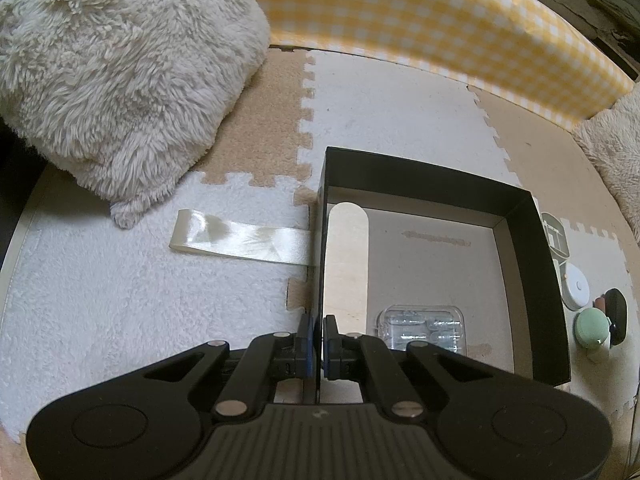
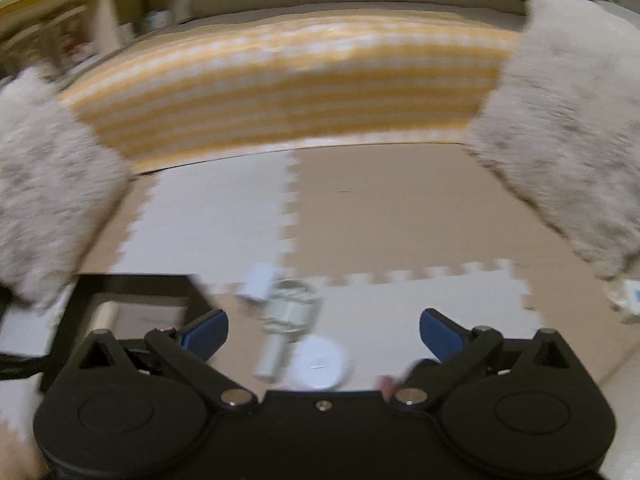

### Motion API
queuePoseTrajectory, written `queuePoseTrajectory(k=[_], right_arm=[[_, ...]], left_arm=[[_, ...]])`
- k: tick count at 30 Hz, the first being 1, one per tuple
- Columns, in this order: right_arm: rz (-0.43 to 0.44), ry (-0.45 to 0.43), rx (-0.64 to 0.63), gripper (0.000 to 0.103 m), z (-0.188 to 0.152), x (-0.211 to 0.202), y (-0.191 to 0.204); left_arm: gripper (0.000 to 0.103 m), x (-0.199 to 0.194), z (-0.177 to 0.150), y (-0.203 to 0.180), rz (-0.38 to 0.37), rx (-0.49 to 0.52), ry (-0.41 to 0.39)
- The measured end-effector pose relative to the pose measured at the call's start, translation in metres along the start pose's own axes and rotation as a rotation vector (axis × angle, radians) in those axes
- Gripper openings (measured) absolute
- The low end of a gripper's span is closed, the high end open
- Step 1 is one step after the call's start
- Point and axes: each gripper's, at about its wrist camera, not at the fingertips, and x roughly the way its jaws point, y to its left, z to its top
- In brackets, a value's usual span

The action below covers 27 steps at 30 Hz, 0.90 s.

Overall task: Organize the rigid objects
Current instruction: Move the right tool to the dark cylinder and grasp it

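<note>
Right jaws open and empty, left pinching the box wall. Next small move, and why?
Probably lower the right gripper onto the white round disc just beneath it. Its jaws are open and empty, the black box holds only a clear case, and the left gripper steadies its wall.

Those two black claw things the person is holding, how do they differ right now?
The left gripper is shut, its blue pads pinching the near wall of the black box; the right gripper stands wide open with nothing between its pads. The left one's view is sharp, the right one's is blurred. The left looks into the box; the right faces loose items on the floor mat. Both share the same black frame and blue pads.
</note>
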Motion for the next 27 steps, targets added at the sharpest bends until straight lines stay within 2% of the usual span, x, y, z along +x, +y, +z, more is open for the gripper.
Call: queuePoseTrajectory(k=[7, 10, 12, 15, 17, 19, 23, 27], right_arm=[[-0.161, -0.015, 0.135, 0.103, -0.014, 0.027, -0.061], [-0.221, 0.043, 0.162, 0.103, -0.023, 0.044, -0.078], [-0.229, 0.083, 0.181, 0.103, -0.026, 0.054, -0.085], [-0.191, 0.133, 0.208, 0.103, -0.03, 0.064, -0.09], [-0.201, 0.177, 0.209, 0.094, -0.033, 0.071, -0.089], [-0.191, 0.218, 0.226, 0.075, -0.036, 0.079, -0.089], [-0.126, 0.261, 0.296, 0.067, -0.041, 0.084, -0.089], [-0.113, 0.267, 0.25, 0.057, -0.04, 0.085, -0.078]], left_arm=[[0.004, 0.0, 0.0, 0.0, 0.0, 0.0, 0.0], [0.004, 0.0, 0.0, 0.0, -0.001, -0.001, 0.001], [0.004, 0.0, 0.0, 0.0, -0.001, -0.001, 0.001], [0.004, 0.0, 0.0, -0.001, 0.001, 0.0, 0.0], [0.004, 0.0, 0.0, -0.001, 0.001, 0.001, 0.0], [0.004, -0.001, 0.0, -0.001, 0.001, 0.002, 0.0], [0.004, -0.001, 0.0, 0.0, 0.002, 0.004, 0.0], [0.004, -0.001, 0.0, 0.0, 0.003, 0.006, 0.0]])
